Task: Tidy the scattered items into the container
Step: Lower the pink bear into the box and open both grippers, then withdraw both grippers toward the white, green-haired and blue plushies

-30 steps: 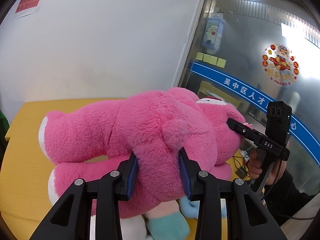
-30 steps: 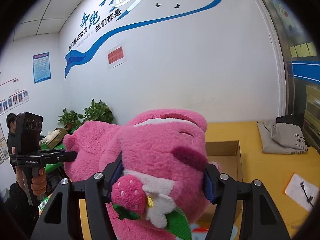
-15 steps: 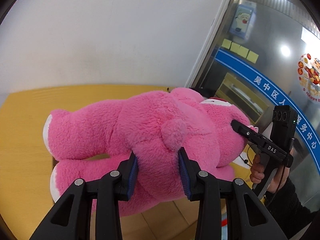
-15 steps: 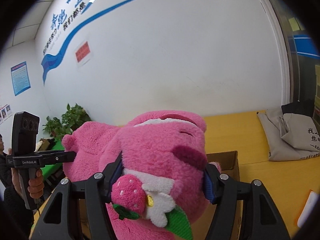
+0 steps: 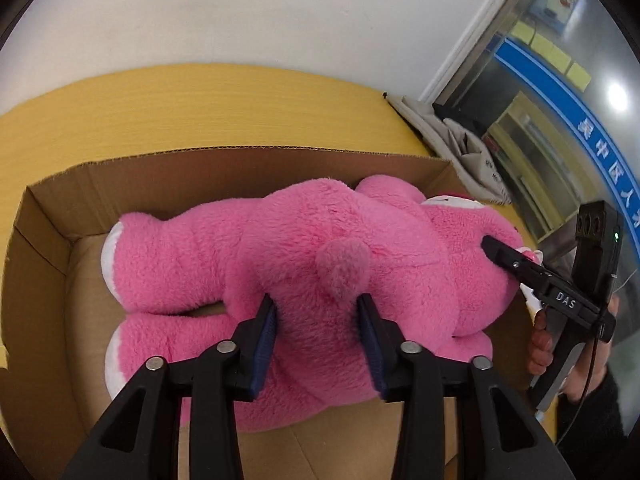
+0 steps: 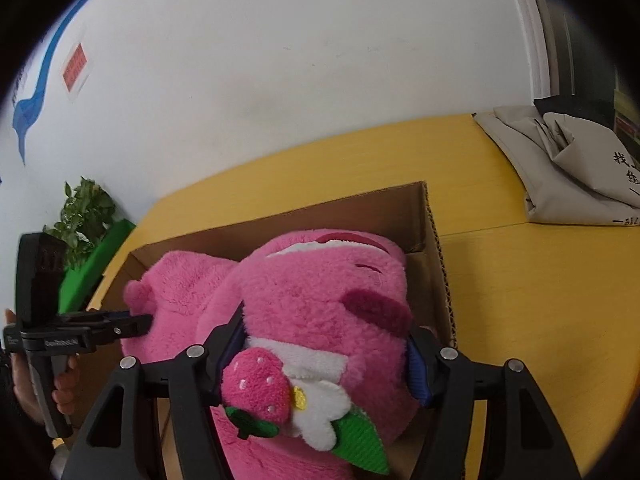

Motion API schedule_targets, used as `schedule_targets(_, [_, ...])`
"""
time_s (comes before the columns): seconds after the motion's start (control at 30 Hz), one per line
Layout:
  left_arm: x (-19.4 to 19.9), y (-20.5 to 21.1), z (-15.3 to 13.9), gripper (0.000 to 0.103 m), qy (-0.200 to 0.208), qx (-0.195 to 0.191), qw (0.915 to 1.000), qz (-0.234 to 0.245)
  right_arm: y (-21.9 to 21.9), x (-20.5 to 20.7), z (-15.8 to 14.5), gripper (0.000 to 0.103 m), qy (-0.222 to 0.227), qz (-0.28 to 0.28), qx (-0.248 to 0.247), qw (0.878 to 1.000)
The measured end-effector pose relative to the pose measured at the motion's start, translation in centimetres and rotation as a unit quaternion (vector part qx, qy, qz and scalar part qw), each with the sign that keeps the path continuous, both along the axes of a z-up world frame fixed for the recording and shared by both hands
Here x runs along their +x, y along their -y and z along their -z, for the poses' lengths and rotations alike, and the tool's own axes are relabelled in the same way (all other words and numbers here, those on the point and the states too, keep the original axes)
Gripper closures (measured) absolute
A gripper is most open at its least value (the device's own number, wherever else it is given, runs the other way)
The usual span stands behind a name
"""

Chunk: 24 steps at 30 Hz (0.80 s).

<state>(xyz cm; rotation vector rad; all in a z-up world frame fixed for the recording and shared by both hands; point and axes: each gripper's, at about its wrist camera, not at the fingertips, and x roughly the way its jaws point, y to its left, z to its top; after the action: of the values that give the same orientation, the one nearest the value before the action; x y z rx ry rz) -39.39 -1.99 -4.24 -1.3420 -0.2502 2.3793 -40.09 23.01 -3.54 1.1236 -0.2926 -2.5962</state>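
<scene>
A big pink plush bear point(image 5: 280, 240) lies on its side inside an open cardboard box point(image 5: 240, 156) on the yellow table. My left gripper point(image 5: 316, 312) straddles its rump just below the tail, the blue pads still touching the fur while the jaws are opening. In the right wrist view the bear's head point(image 6: 320, 280), with a strawberry and flower on it, sits between the pads of my right gripper point(image 6: 326, 336). Those jaws are opening too and still touch the fur. The right gripper point(image 5: 496, 252) also shows at the head in the left wrist view, and the left gripper point(image 6: 140, 322) at the bear's back.
The box's wall point(image 6: 434, 248) stands close to the bear's head. Folded grey bags point(image 6: 560, 172) lie on the yellow table point(image 6: 520, 300) at the far right. A potted plant point(image 6: 86, 216) and a green box point(image 6: 96, 264) are at the left, against the white wall.
Both grippers have come down with the bear, from the air above the table into the cardboard box. Their jaws stand slightly wider than before.
</scene>
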Motion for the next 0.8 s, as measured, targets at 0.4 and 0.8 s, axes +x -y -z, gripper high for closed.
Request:
schedule_targets(0.4, [11.7,1.8,-12.1,0.000,-0.150,-0.009,0.9879,-0.036,-0.6,9.1,-8.8,0.018,-0.057,0.006,0.056,0.997])
schedule_targets(0.8, [33.0,2.5,-14.5,0.000,-0.213,-0.074,0.9701,-0.089,2.7,27.0,-13.4,0.018,-0.133,0.020,0.097,0.986])
